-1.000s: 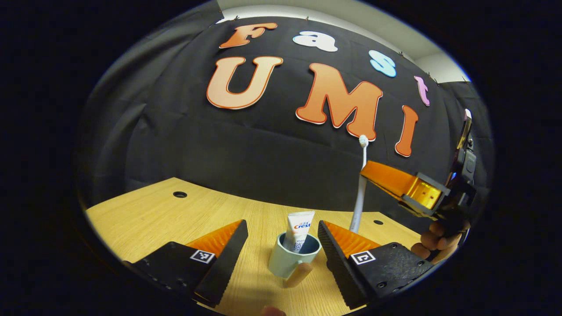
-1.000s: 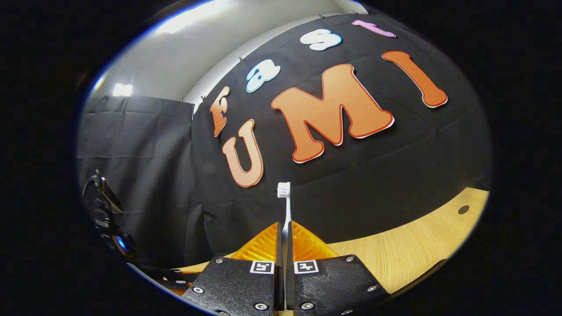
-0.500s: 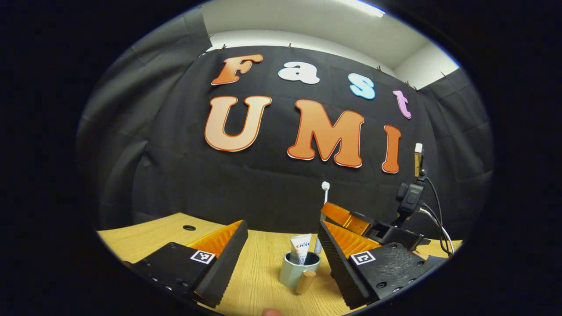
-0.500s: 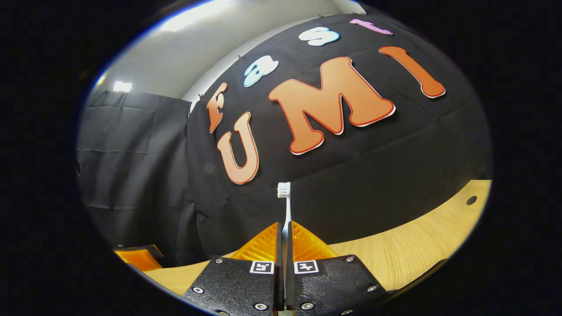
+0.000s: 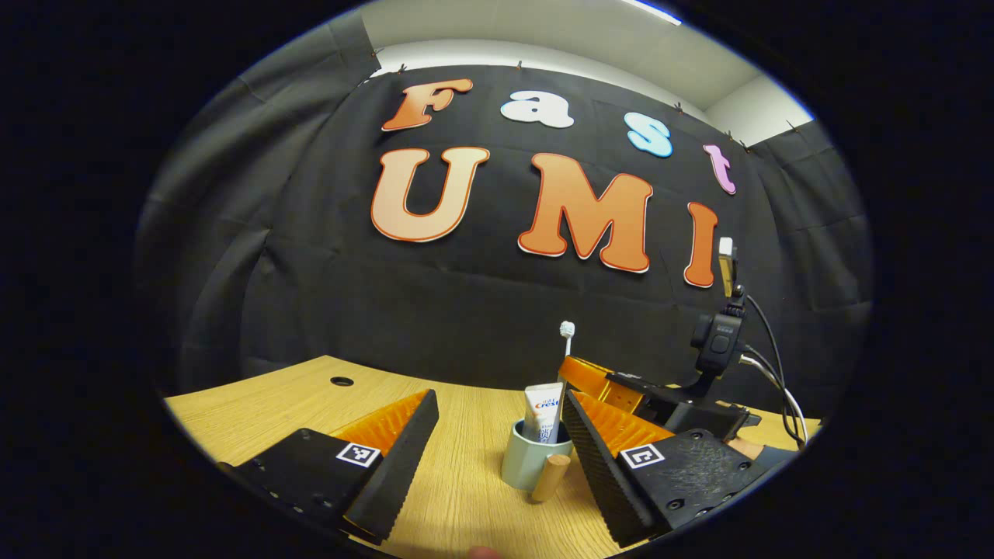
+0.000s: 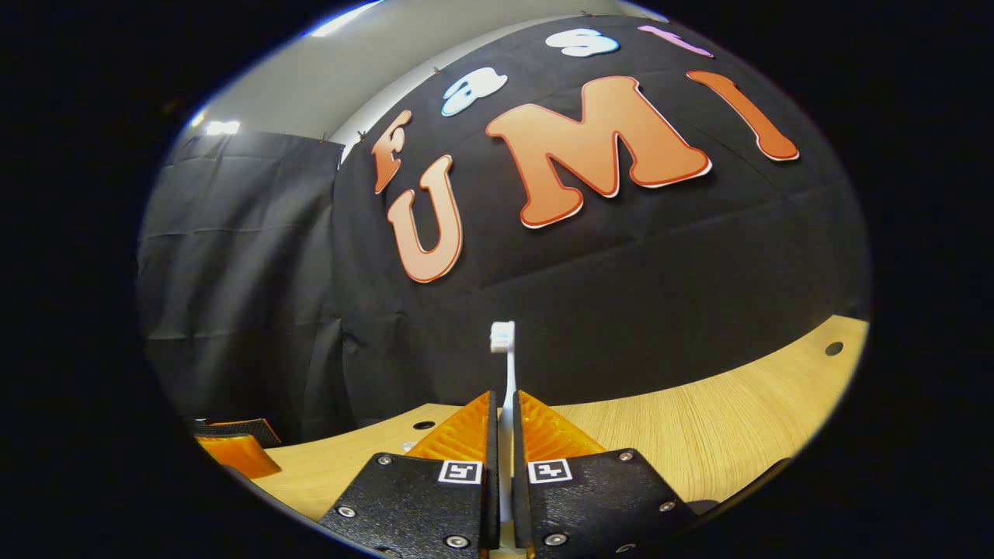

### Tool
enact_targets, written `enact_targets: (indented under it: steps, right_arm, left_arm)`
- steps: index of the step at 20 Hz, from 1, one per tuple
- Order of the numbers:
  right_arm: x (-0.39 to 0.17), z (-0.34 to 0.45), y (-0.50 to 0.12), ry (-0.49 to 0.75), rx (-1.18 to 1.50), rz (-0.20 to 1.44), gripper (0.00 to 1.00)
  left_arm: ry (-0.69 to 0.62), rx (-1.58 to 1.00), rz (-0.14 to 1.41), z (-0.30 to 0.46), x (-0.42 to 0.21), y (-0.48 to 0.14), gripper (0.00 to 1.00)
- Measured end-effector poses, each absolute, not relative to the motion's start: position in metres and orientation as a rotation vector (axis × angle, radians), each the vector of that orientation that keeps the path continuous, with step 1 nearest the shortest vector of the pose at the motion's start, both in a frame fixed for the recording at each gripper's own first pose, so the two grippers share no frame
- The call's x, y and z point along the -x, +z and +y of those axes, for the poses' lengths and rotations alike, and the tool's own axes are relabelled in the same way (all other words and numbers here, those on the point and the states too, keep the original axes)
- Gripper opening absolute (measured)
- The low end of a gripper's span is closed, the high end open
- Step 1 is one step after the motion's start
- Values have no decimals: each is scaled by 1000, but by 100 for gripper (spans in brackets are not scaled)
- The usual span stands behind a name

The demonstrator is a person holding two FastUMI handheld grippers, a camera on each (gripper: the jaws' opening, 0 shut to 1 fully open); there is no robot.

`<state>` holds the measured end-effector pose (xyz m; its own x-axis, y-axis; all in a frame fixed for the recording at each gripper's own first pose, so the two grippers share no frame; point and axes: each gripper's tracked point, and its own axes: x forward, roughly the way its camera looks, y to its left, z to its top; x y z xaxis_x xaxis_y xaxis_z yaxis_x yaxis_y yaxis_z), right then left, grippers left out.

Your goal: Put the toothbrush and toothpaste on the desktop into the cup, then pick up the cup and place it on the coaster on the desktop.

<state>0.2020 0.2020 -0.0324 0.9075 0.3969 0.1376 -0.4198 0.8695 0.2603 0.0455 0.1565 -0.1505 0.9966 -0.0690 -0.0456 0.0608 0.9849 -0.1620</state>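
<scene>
On the wooden desktop (image 5: 256, 404) a pale green cup (image 5: 528, 464) stands upright between the spread fingers of the left gripper (image 5: 497, 454), which touches nothing; its wooden handle (image 5: 550, 477) points toward the near edge. The toothpaste (image 5: 541, 411) stands tube-up inside the cup, its flat end rising above the rim. Just beside it the white toothbrush (image 5: 566, 349) stands nearly upright, bristle head on top, its lower part hidden behind the toothpaste and the left gripper's finger, so I cannot tell whether its end is down in the cup. The right gripper (image 5: 602, 376) reaches in from the right side of the desktop behind the cup, with a small camera (image 5: 718, 341) and cables rising from its body. In the right gripper view, the right gripper (image 6: 505, 431) has its fingers pressed close on the toothbrush (image 6: 506, 365), pinching the handle between them while the brush head stands above the fingertips. Part of the left gripper (image 6: 233, 450) shows low at the left of that view. A round hole (image 5: 341, 381) sits in the desktop toward its far left corner, and another hole (image 6: 833, 348) lies near the far edge in the right gripper view.
</scene>
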Motion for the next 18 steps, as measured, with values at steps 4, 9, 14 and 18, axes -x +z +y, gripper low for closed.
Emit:
enact_targets:
  steps: [4,9,14,18]
  right_arm:
    - [-179,180,-17,442,-243,-82,14]
    - [-149,146,15,424,-185,-109,30]
    - [-115,119,42,422,-141,-155,75]
    - [-93,98,51,420,-141,-175,86]
  left_arm:
    - [-75,157,75,142,-38,-149,96]
    - [-91,174,156,121,-48,-138,97]
    - [-105,141,271,107,-68,-125,97]
    - [-129,113,480,99,-77,-142,97]
